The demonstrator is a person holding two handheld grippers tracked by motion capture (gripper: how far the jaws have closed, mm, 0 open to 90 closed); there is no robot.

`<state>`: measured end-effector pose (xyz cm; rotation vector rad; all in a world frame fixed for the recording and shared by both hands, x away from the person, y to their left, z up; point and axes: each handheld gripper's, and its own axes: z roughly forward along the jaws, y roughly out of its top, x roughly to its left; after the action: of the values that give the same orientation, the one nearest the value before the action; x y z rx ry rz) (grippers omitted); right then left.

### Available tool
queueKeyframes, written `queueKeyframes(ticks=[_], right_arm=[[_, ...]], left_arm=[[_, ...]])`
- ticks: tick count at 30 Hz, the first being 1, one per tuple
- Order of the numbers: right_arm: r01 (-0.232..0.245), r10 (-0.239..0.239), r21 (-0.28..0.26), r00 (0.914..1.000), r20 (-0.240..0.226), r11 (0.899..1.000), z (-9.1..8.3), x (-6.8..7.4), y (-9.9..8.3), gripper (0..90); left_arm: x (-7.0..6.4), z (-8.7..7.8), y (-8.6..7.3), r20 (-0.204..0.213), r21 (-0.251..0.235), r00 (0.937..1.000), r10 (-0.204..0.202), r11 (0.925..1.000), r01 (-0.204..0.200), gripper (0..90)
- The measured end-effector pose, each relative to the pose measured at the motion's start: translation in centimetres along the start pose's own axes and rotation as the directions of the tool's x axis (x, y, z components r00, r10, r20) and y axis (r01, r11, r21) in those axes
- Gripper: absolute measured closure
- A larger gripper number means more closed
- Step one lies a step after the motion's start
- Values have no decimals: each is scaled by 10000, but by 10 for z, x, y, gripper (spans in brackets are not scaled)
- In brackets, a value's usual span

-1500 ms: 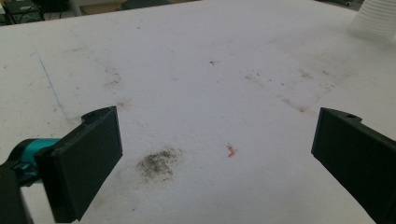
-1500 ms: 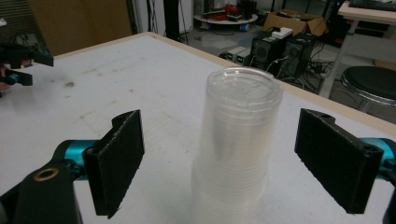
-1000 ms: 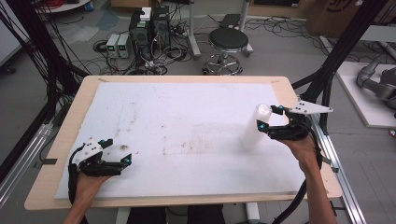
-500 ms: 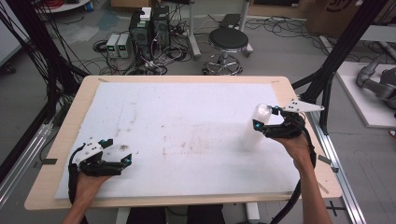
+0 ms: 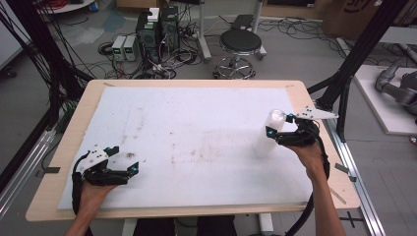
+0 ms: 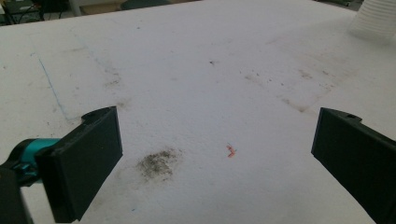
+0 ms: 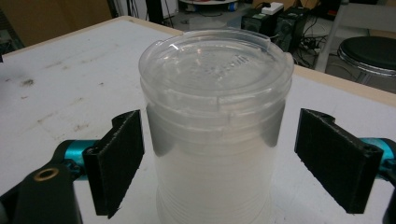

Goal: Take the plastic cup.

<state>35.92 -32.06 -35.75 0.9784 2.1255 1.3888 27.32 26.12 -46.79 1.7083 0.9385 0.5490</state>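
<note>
A tall stack of translucent plastic cups [image 5: 265,140] stands upside down on the white foam mat [image 5: 196,123] at the right. My right gripper [image 5: 278,127] is open, with one jaw on each side of the stack's upper part [image 7: 215,140]. The black pads [image 7: 119,158] stand slightly clear of the plastic. At the front left my left gripper [image 5: 127,160] rests low over the mat, open and holding nothing. The left gripper view puts the stack [image 6: 376,18] far off at the top right.
The mat carries dirty smudges [image 6: 158,162] and a small orange fleck [image 6: 230,150]. A wooden table edge [image 5: 192,82] frames the mat. Beyond the table stand a black stool [image 5: 240,43] and electronics with cables [image 5: 156,29]. Black frame posts [image 5: 351,73] rise at the right.
My right gripper has edged slightly left, closer around the cup stack. The stack and my left gripper stay where they were.
</note>
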Motion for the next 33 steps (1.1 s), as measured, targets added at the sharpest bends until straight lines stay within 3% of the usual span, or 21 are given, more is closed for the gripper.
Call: queueKeyframes(ticks=[9,10,23,33], right_arm=[[-94,93,-79,9999,-93,9999,2,0,0,202],[-29,28,-42,9999,-134,10000,3,0,0,241],[-147,148,-94,9999,47,9998,7,1,-2,292],[32,-32,-140,10000,40,9999,7,4,-3,331]], left_arm=[[-1,1,0,-34,33,10000,-8,10000,8,18],[-1,1,0,-29,46,10000,25,10000,-25,18],[-1,1,0,-48,75,9999,126,9999,-125,18],[-2,1,0,-46,89,9999,113,9999,-112,18]])
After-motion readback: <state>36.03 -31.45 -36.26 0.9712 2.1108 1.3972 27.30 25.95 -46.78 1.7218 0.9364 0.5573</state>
